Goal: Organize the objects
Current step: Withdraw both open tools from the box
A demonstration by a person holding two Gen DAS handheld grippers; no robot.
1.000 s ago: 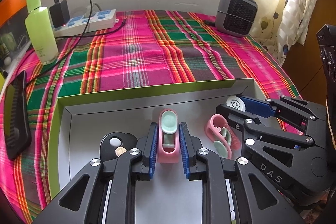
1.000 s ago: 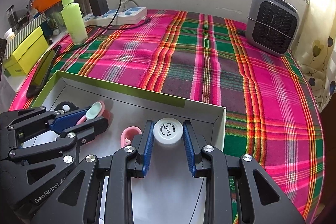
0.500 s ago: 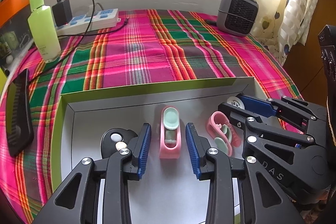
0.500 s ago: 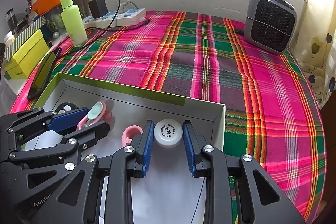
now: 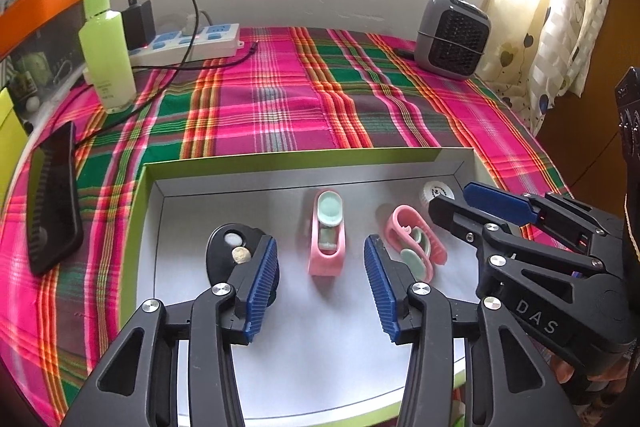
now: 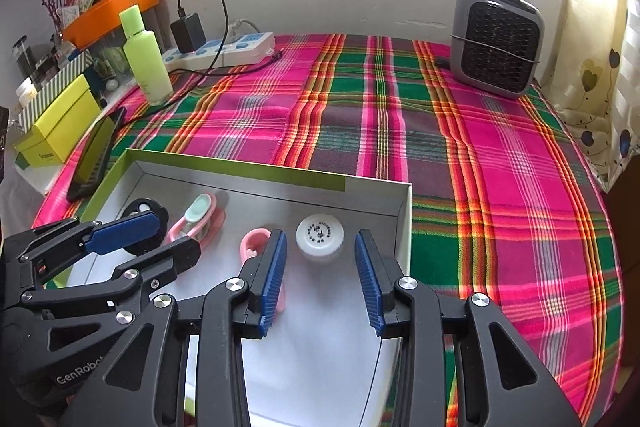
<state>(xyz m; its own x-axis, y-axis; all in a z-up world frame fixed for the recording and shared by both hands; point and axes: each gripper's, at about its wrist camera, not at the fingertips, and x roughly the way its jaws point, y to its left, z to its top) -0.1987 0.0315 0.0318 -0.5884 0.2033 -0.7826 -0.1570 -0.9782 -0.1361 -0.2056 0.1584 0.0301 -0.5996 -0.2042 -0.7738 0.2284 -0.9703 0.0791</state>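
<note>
Hovering over the white tray, the left hand-held gripper has its blue pads spread wide, holding nothing. Just ahead of it, between the pad lines, a pink clip with a mint insert lies flat on the tray floor, touching neither pad. A second pink clip lies to its right front, and a black disc sits beside its left pad. The right hand-held gripper is likewise spread apart and grips nothing; a white round cap stands just ahead between its fingers, clear of both, near the tray's far right corner. Beyond both, on the plaid-covered surface, stand a grey fan heater, a green bottle and a power strip.
</note>
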